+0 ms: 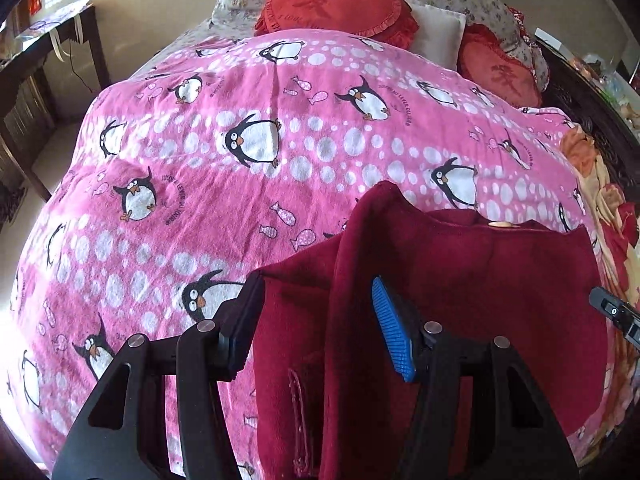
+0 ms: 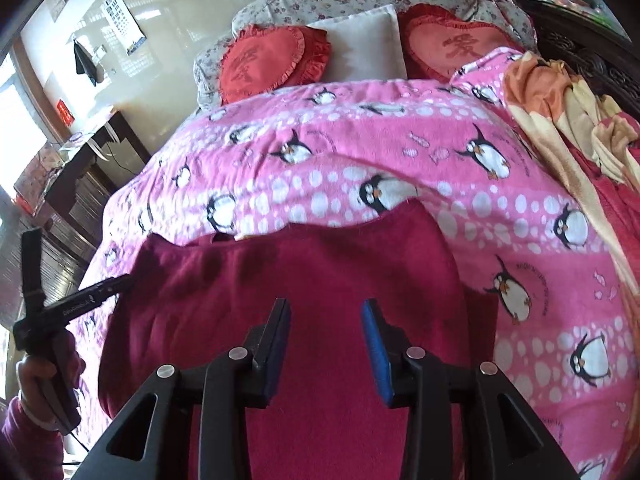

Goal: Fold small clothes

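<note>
A dark red fleece garment (image 1: 472,296) lies on the pink penguin blanket (image 1: 240,184) near the bed's front edge, with a raised fold running along its left part. My left gripper (image 1: 316,308) is open, its jaws on either side of that fold at the garment's left edge. In the right wrist view the same garment (image 2: 320,272) spreads flat under my right gripper (image 2: 326,320), which is open just above its middle. The left gripper's body (image 2: 76,300) shows at the garment's left edge there, and the right gripper's body (image 1: 618,314) shows at the far right in the left wrist view.
Two red heart cushions (image 2: 264,62) and a white pillow (image 2: 364,44) lie at the bed's head. An orange and cream cloth (image 2: 560,116) is bunched along the right side. A dark wooden desk (image 2: 92,160) stands left of the bed.
</note>
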Demonstrator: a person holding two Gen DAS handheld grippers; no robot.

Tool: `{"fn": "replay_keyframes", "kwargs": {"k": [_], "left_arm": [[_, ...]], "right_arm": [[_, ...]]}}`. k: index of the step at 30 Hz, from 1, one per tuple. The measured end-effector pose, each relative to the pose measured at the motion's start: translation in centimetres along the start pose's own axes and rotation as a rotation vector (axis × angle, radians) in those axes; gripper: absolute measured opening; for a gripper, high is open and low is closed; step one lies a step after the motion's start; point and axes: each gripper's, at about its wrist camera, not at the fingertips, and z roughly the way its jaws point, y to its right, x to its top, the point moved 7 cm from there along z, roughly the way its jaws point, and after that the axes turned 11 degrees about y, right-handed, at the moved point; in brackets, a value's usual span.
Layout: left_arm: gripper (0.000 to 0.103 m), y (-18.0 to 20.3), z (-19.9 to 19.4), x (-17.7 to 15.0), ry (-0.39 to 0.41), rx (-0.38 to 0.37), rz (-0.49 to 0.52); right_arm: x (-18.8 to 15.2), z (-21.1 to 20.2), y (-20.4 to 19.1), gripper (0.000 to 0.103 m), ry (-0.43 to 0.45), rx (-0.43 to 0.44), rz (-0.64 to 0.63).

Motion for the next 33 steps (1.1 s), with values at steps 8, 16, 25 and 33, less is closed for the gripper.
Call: {"fn": "replay_keyframes", "kwargs": {"k": [8,16,25,33], "left_arm": [[0.057,0.6,-2.4,-1.4,0.016,-0.007,0.032],[0.057,0.5,-3.7,-3.3,-0.011,-0.033,0.022],[0.071,-3.0,-6.4,-7.9,-0.052,-0.119,-0.16],[0.071,-4.0,-6.2,-10.2,-0.079,-0.141,-0.206]], "right_arm": [[-3.3,1.5,2.2,0.037,-0.087,-0.054,0.04],[-2.2,0.0,-2.3,0.043,-0.084,0.033,0.011],[-2.0,2.6,-15.0,0.043,-0.142,0.272,-0.116],[-2.6,9.3,-23.5,0.043,-0.191,0.297,-0.218]]}}
